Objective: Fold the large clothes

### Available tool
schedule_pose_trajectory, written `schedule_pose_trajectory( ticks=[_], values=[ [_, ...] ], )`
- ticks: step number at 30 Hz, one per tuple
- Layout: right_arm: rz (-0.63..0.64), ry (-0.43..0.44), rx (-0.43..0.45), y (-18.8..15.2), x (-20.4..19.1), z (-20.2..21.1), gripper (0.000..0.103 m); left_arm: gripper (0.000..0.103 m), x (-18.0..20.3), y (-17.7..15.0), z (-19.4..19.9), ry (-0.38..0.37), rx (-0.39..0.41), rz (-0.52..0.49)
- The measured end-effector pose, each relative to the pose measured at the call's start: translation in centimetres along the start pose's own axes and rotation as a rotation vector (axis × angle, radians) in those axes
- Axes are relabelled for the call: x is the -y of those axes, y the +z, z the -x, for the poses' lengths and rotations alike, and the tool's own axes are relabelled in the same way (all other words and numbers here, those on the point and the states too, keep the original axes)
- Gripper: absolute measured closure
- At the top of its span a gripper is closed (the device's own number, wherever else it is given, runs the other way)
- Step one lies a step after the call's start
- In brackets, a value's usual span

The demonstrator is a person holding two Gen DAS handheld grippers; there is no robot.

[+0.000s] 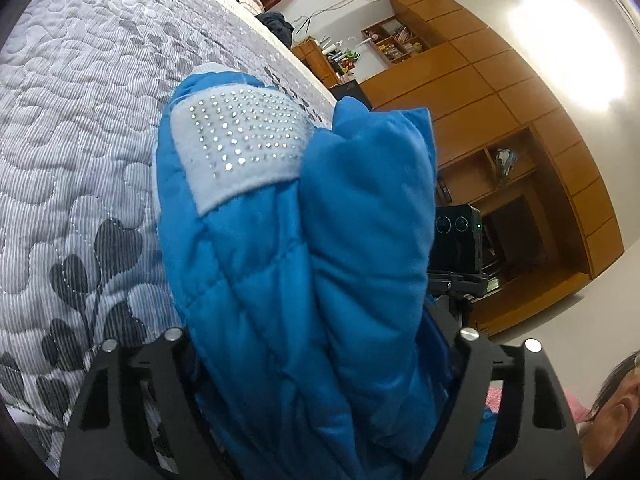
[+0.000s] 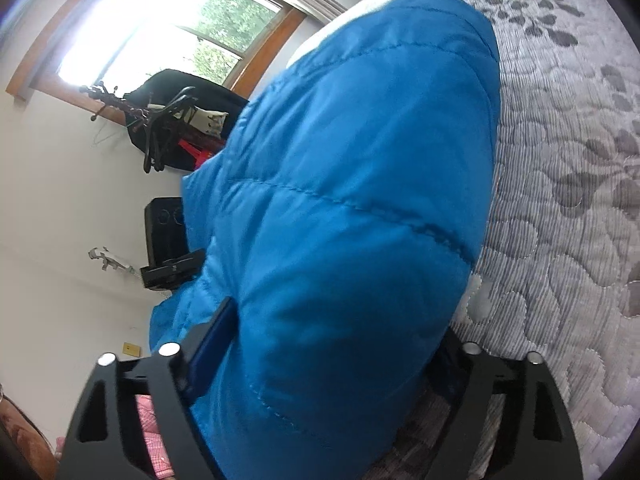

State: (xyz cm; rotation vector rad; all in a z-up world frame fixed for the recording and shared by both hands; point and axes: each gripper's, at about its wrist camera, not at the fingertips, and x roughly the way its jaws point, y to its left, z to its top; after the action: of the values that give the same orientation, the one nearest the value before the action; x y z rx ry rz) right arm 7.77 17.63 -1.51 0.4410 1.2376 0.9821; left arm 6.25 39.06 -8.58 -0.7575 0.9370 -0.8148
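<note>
No legible text, labels or nos. anywhere; rhinestone patch [image 1: 244, 136] on jacket [image 1: 304, 240] unreadable.

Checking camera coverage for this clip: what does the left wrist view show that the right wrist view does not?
Only the left wrist view shows the grey rhinestone patch on the blue quilted jacket, plus the wooden wall cabinets.

Only the right wrist view shows the window and the dark clothes on a wall hook.

Both show the jacket bunched between the jaws, the left hand-held gripper and right hand-held gripper each clamped on it, over the grey patterned quilt.
</note>
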Motion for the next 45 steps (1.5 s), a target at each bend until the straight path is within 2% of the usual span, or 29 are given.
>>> schedule_pose_trajectory(
  ticks=[6,11,19,27,35,39,45],
  values=[
    [0.014,0.009,0.029,-0.5,-0.5,1.7,0.035,0.035,1.3,-0.1,-0.6,-0.002,0.016,-0.035],
    [0.019,-0.016,0.07,-0.8,-0.7,5.0,0.036,0.038,3.4,0.4,-2.6,-0.026,0.001,-0.053],
    [0.005,-0.117,0.17,-2.1,-0.3,13.1,0.036,0.038,9.3,3.6,-10.0,-0.083,-0.066,-0.131],
    [-0.081,-0.216,0.214,0.0,3.7,19.7,0.036,0.038,11.0,6.6,-18.3,-0.105,-0.101,-0.089],
    [-0.193,-0.203,0.168,2.0,11.3,18.9,0.036,0.038,8.2,7.8,-23.1,-0.036,-0.117,-0.014],
    [-0.195,-0.195,0.167,2.2,13.0,17.8,0.029,0.037,6.6,7.4,-23.1,-0.026,-0.106,-0.026],
    [-0.209,-0.192,0.191,0.5,14.2,17.7,0.022,0.031,7.6,7.2,-23.9,0.026,-0.101,-0.067]
  ],
)
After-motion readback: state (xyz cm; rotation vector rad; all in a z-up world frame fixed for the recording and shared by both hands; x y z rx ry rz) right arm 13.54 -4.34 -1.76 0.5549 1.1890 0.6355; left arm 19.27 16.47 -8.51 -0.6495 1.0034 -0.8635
